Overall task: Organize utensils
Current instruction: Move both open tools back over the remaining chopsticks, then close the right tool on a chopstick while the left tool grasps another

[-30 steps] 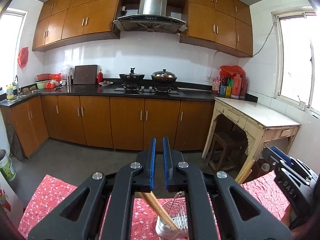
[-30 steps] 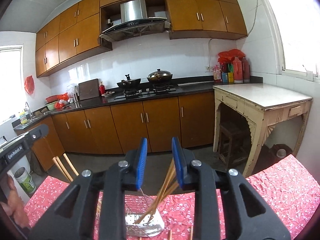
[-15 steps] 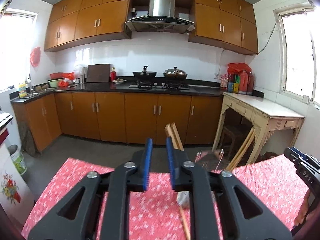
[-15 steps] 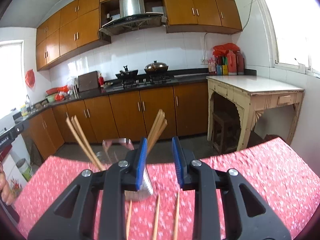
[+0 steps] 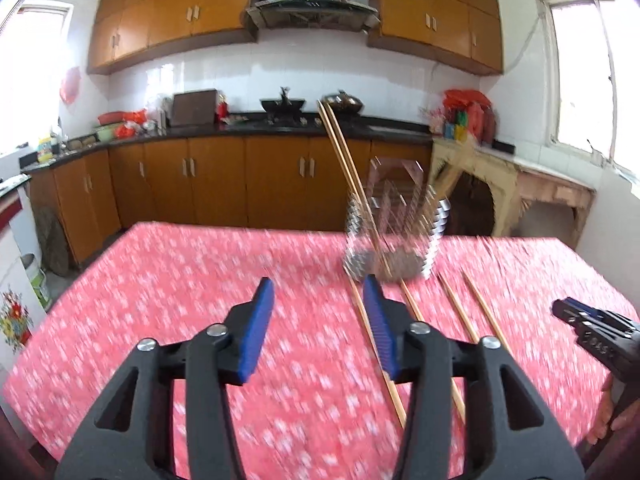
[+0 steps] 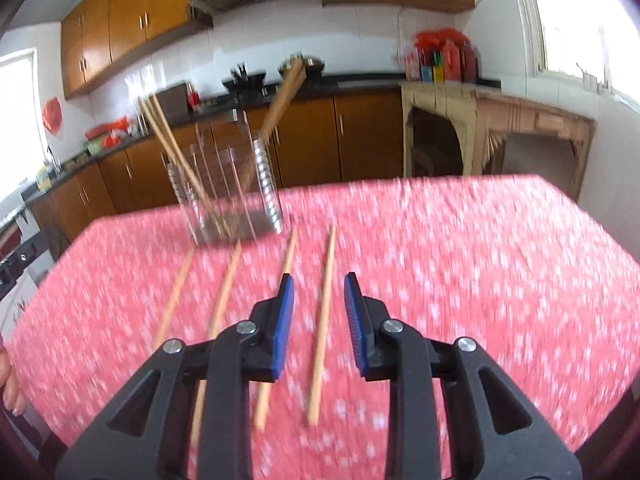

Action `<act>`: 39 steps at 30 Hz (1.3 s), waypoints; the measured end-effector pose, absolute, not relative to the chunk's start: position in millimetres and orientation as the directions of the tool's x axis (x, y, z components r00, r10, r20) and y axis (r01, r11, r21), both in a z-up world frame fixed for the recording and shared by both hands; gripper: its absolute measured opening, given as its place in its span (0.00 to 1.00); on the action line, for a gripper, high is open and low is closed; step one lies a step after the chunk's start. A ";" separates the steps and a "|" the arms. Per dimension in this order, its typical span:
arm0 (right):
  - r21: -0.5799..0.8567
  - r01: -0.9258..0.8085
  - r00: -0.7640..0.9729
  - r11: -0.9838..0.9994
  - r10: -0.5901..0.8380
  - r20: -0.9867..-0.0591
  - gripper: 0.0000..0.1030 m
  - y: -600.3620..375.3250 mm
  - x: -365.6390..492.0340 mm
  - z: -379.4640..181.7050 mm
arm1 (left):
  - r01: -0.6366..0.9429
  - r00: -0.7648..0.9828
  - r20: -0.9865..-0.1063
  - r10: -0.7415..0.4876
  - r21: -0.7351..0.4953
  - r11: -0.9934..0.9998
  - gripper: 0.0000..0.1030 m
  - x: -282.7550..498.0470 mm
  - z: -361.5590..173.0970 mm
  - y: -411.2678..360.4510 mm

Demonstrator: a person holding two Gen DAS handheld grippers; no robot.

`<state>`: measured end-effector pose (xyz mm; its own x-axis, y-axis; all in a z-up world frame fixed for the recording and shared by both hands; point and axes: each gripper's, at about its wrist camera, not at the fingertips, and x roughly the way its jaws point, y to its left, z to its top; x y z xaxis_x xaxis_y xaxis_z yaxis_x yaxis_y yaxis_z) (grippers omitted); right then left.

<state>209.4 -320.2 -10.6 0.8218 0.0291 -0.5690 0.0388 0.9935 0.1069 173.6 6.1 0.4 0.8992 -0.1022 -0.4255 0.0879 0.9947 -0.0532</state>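
A metal wire utensil holder [image 5: 394,236] [image 6: 226,188] stands on the red floral tablecloth [image 5: 200,280] [image 6: 460,240] with several wooden chopsticks leaning in it [image 5: 344,160] [image 6: 168,140]. Several loose chopsticks [image 5: 376,348] [image 6: 324,320] lie on the cloth in front of it. My left gripper [image 5: 318,308] is open and empty above the cloth, left of the loose chopsticks. My right gripper [image 6: 318,300] is open and empty, its jaws either side of the rightmost loose chopstick, above it. The right gripper also shows in the left wrist view [image 5: 592,326]. Both views are motion-blurred.
Kitchen counter with stove and pots [image 5: 288,120] runs behind the table. A worn white side table [image 5: 520,184] [image 6: 500,120] stands at the right. The far table edge lies just behind the holder.
Both grippers have pulled back and tilted down from the holder toward the cloth. Both have opened wider. The loose chopsticks now show in full.
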 end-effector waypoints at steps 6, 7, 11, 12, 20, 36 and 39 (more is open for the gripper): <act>0.108 0.036 0.762 0.993 0.043 -0.647 0.26 -317.0 193.8 -52.4 | 0.147 0.863 -0.478 -0.160 -0.064 0.987 0.54 154.9 -37.5 -11.5; 0.110 0.035 0.756 0.993 0.046 -0.653 0.26 -315.9 192.3 -54.7 | 0.156 0.856 -0.488 -0.172 -0.073 0.985 0.55 153.5 -43.3 -13.8; 0.106 0.024 0.729 0.994 0.055 -0.682 0.26 -307.9 185.5 -71.9 | 0.157 0.835 -0.517 -0.187 -0.101 0.982 0.55 145.0 -64.1 -14.8; 0.094 0.021 0.726 0.995 0.050 -0.686 0.26 -304.7 183.7 -76.3 | 0.154 0.833 -0.522 -0.186 -0.104 0.983 0.55 144.1 -67.1 -15.4; 0.035 0.036 0.745 0.999 -0.003 -0.667 0.08 -298.0 178.0 -82.9 | 0.173 0.816 -0.540 -0.205 -0.110 0.979 0.55 133.0 -82.4 -26.8; 0.074 0.096 0.752 0.993 -0.024 -0.658 0.07 -310.0 175.4 -83.0 | 0.204 0.766 -0.604 -0.220 -0.096 0.974 0.21 134.5 -104.2 -51.7; 0.075 0.092 0.754 0.993 -0.020 -0.657 0.07 -308.6 175.0 -83.3 | 0.198 0.762 -0.610 -0.218 -0.100 0.975 0.09 136.8 -103.6 -44.2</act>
<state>175.0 -308.6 -83.3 0.7539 -0.0204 -0.6567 0.0923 0.9929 0.0752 136.8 -44.2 -103.6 0.7619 -0.2175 -0.6101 0.1980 0.9751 -0.1004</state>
